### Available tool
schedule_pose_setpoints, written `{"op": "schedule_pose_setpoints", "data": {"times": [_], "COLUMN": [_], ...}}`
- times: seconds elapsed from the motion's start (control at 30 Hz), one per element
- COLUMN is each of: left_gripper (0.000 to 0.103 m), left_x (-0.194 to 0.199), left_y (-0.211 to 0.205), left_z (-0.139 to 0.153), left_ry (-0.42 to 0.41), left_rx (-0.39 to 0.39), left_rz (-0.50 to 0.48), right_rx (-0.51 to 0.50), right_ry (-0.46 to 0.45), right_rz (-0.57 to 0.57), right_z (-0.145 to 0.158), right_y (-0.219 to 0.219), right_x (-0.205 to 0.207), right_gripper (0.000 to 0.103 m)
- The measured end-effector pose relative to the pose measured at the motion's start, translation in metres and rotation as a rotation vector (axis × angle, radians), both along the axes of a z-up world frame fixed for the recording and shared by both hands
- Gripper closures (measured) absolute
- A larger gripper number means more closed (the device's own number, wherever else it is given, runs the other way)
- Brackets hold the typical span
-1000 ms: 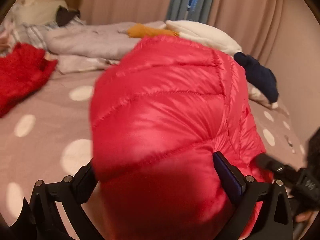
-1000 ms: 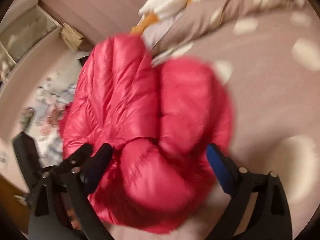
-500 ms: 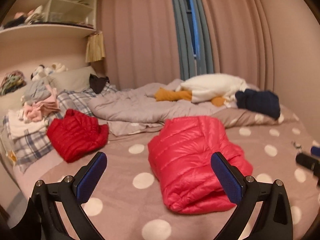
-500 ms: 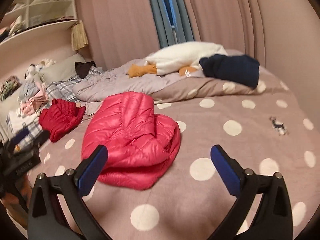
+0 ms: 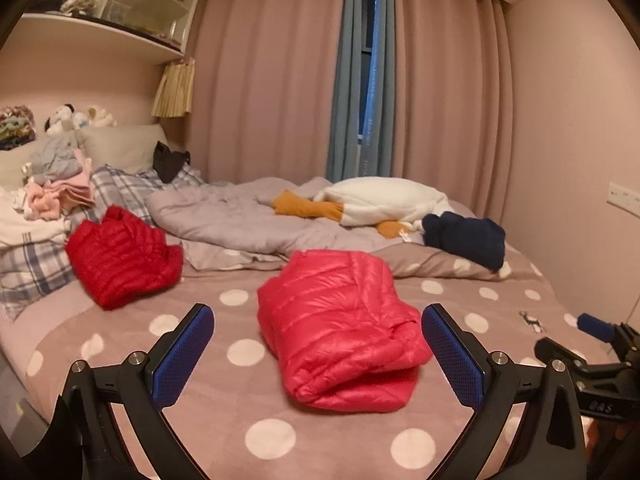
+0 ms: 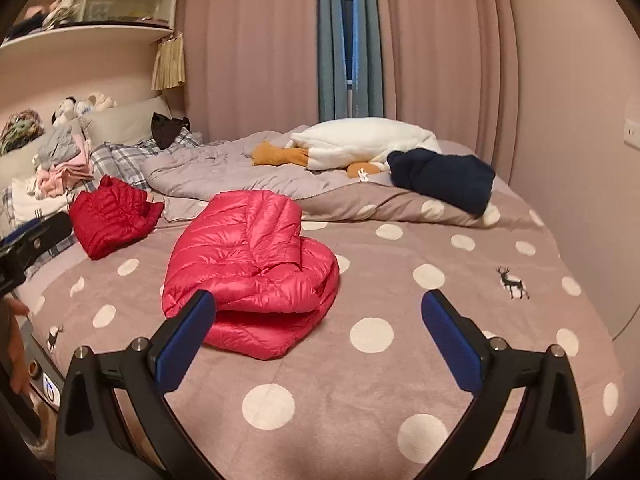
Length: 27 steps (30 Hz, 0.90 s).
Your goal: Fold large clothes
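**Folded pink puffer jacket on the dotted bedspread, both tongs spread above it**

Pink curtains (image 5: 272, 80) close the far wall of a bedroom, with a blue curtain (image 5: 360, 80) down the middle. Below them a bed covered in a mauve bedspread with white polka dots (image 5: 248, 352) fills both views.

Near the middle of the bedspread lies the pink puffer jacket (image 5: 340, 332), folded over on itself into a thick, roughly rectangular bundle, its doubled edge facing the near side. Nothing touches it. In the left wrist view it sits between the two blue pads of the left gripper (image 5: 318, 360), whose fingers are spread wide and hold nothing. In the right wrist view the jacket (image 6: 248, 256) lies left of centre, partly behind the left blue pad of the right gripper (image 6: 318, 344), which is likewise spread wide with nothing between its fingers.

Farther left on the bed, well apart from the pink one, rests a red puffer jacket (image 5: 120, 256), also bundled. Behind both, a rumpled grey duvet (image 5: 232, 216) runs across the far side of the bed, with a white and orange plush toy (image 5: 372, 204) lying on it and a navy garment (image 5: 468, 236) just beside the toy on the right. Plaid pillows (image 5: 36, 264) and a heap of pink and grey clothes (image 5: 60, 184) sit at the far left, under a white wall shelf (image 5: 100, 32).
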<state>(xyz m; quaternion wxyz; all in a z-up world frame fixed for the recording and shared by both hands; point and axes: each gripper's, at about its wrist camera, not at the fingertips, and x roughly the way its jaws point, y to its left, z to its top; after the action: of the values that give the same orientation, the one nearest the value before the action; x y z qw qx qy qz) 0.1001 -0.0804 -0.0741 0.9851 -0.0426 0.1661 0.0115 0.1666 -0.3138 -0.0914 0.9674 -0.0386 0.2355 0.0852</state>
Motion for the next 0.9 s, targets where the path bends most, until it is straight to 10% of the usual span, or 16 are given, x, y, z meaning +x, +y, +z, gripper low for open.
{"op": "schedule_pose_setpoints", "data": {"times": [0.9], "left_gripper": [0.0], "left_x": [0.004], "left_y": [-0.016], "left_z": [-0.001], "left_ry": [0.022], "left_rx": [0.015], "left_rz": [-0.023], "right_rx": [0.036], "right_ry": [-0.029], "right_rz": [-0.065], "right_z": [0.014], "right_y": [-0.004], "right_x": [-0.011], "right_gripper": [0.0]}}
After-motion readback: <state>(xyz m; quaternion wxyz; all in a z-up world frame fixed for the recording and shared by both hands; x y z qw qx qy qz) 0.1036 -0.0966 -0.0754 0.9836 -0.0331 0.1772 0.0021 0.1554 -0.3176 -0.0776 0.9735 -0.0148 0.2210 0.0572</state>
